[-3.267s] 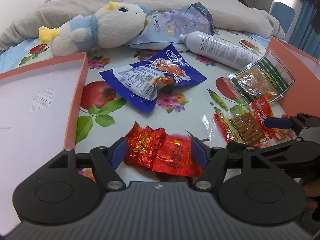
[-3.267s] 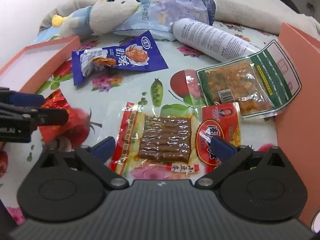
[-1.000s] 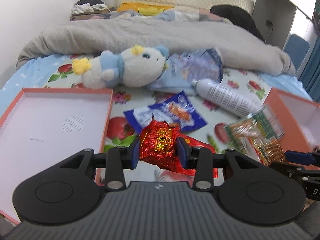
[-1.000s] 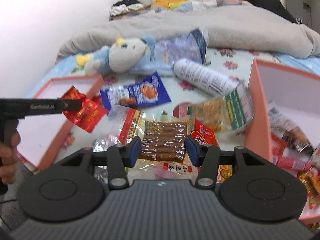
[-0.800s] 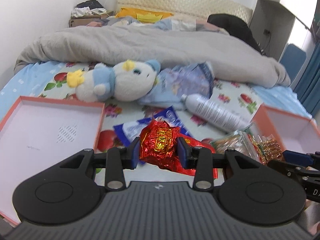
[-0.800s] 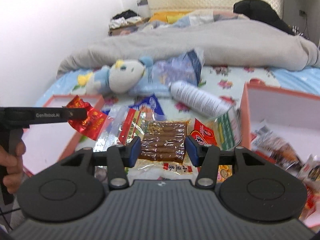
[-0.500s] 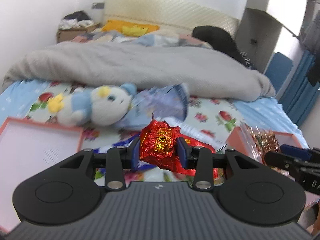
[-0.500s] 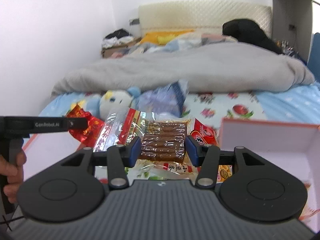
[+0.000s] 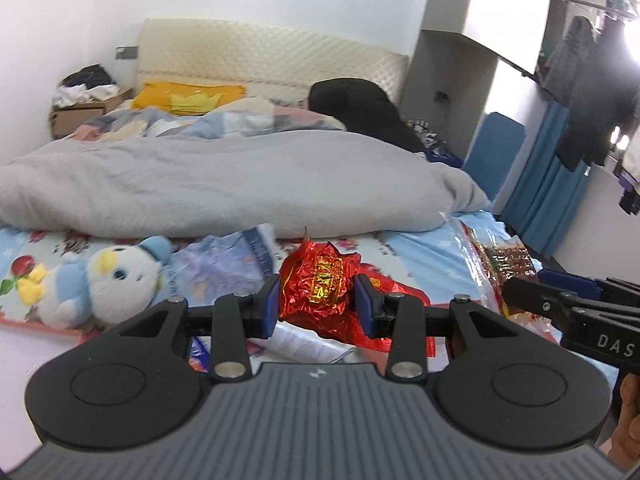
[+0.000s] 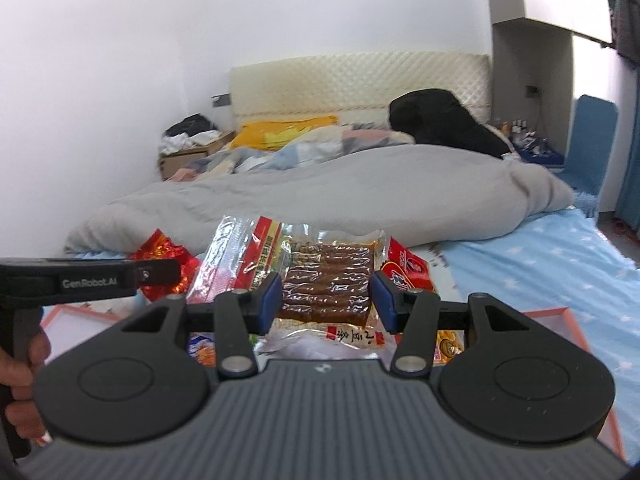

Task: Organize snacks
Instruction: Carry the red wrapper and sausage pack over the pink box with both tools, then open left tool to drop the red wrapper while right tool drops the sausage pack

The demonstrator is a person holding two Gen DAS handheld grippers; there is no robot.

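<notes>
My left gripper [image 9: 316, 304] is shut on a crumpled red foil snack packet [image 9: 320, 280] and holds it up in the air above the bed. It also shows in the right wrist view [image 10: 164, 252], at the tip of the left gripper's arm. My right gripper [image 10: 326, 300] is shut on a clear packet of brown snack sticks [image 10: 326, 280] with red printed ends, also lifted. That packet shows in the left wrist view [image 9: 504, 264], held by the right gripper at the far right.
A plush duck [image 9: 100, 276] and a pale blue bag [image 9: 224, 264] lie on the flowered sheet. A grey duvet [image 9: 200, 188] covers the bed behind. An orange box edge [image 10: 560, 314] shows low right, another [image 10: 76, 314] low left.
Both grippers have closed on their packets, lifted them off the sheet and tilted upward, so the bed and the boxes have dropped low in both views.
</notes>
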